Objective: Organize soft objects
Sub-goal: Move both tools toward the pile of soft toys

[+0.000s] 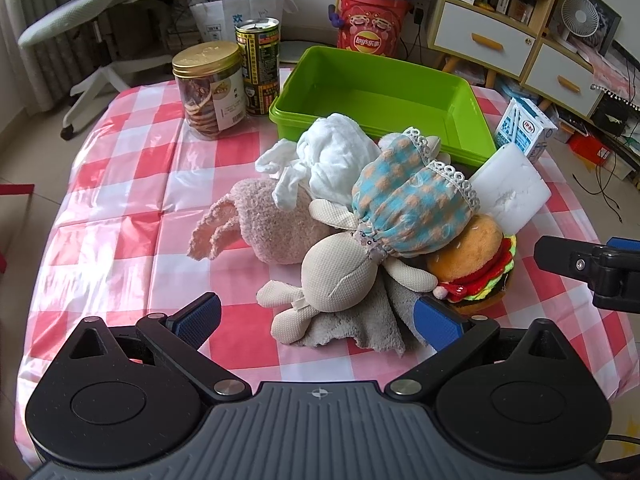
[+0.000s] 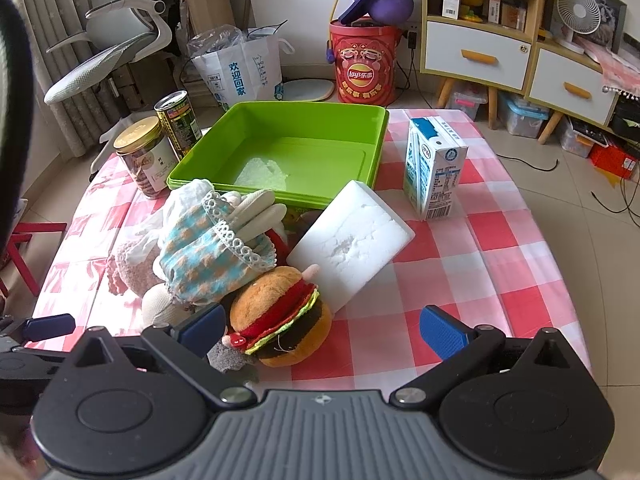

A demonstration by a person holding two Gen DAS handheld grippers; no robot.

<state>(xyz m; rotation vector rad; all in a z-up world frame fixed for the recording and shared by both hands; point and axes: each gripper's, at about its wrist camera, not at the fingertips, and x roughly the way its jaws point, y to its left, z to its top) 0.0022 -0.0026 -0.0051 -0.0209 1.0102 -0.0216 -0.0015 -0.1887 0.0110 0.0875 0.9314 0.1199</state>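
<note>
Left of the green tray [image 1: 472, 96] stand a gold-lidded jar [image 1: 208, 88] and a dark can [image 1: 262, 66]. In front of the tray the soft toys are piled: pink plush [image 1: 276, 228], white cloth [image 1: 336, 156], beige bunny doll [image 1: 340, 272], burger plush [image 2: 280, 316]. Behind the tray, a red tub [image 2: 362, 66] reads "Lay's". Right of the tray stands a milk carton [image 2: 434, 168]. The left gripper [image 1: 318, 316] and right gripper [image 2: 322, 326] are both spread wide, holding nothing.

Both wrist views look forward and down from the table's near edge, close to the soft pile. Each shares the green tray [image 1: 472, 92] ahead and the burger plush [image 2: 280, 316].
</note>
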